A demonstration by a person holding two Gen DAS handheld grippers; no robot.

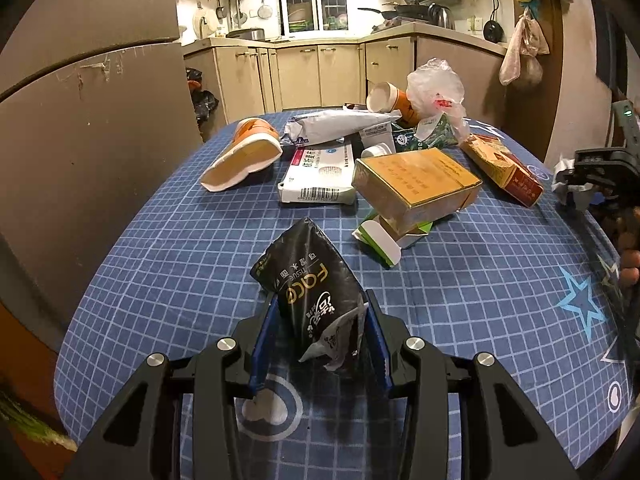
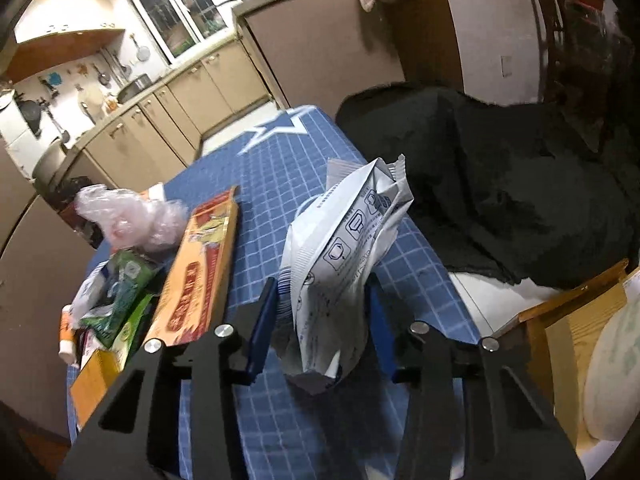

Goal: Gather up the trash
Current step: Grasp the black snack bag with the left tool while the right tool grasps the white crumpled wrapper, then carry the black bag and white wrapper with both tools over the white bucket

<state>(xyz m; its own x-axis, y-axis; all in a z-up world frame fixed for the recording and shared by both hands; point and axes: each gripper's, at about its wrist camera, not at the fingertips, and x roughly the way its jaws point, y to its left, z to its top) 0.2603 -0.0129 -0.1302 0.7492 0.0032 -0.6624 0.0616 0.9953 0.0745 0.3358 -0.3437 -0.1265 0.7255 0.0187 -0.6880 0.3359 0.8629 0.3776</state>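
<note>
My left gripper [image 1: 320,332] is shut on a black tissue packet [image 1: 310,280] and holds it above the blue checked tablecloth [image 1: 160,280]. My right gripper [image 2: 322,316] is shut on a crumpled white wrapper [image 2: 344,248] and holds it near the table's right edge, beside a black trash bag [image 2: 500,184]. The right gripper also shows at the right edge of the left wrist view [image 1: 592,172]. A pile of trash lies mid-table: a yellow box [image 1: 416,184], a white packet [image 1: 320,172], a paper cup [image 1: 386,98] and a clear plastic bag [image 1: 436,84].
An orange-and-white shoe-shaped piece [image 1: 244,152] lies at the left of the pile. A long red-orange box [image 2: 200,264] and green cartons [image 2: 124,296] lie left of the right gripper. A brown cabinet [image 1: 80,140] stands left of the table. Kitchen counters are behind.
</note>
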